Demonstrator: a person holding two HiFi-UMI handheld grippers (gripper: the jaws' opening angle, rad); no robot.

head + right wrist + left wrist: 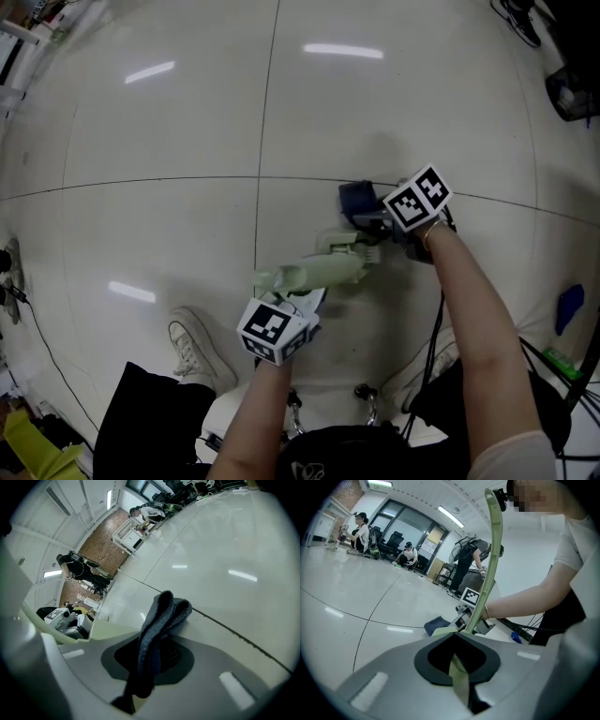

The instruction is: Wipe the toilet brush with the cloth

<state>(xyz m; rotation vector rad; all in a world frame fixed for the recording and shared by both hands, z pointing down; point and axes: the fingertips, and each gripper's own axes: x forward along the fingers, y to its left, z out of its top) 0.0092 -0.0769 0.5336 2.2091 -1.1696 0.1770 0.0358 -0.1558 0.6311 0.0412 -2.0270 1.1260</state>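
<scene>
White floor tiles point(169, 141) lie under everything. The left tool point(302, 302) is closed on the green toilet brush point(323, 272) to steady it, so the right tool point(382, 223), clamped on the blue cloth point(354, 199) just beside its far end, can wipe it.

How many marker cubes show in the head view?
2: one cube on the left gripper, low centre, holding the toilet brush; the other on the right gripper, upper right, holding the cloth.

Toilet brush point(323, 272) in left tool point(302, 300); cloth point(356, 199) in right tool point(382, 227), behind brush.
</scene>
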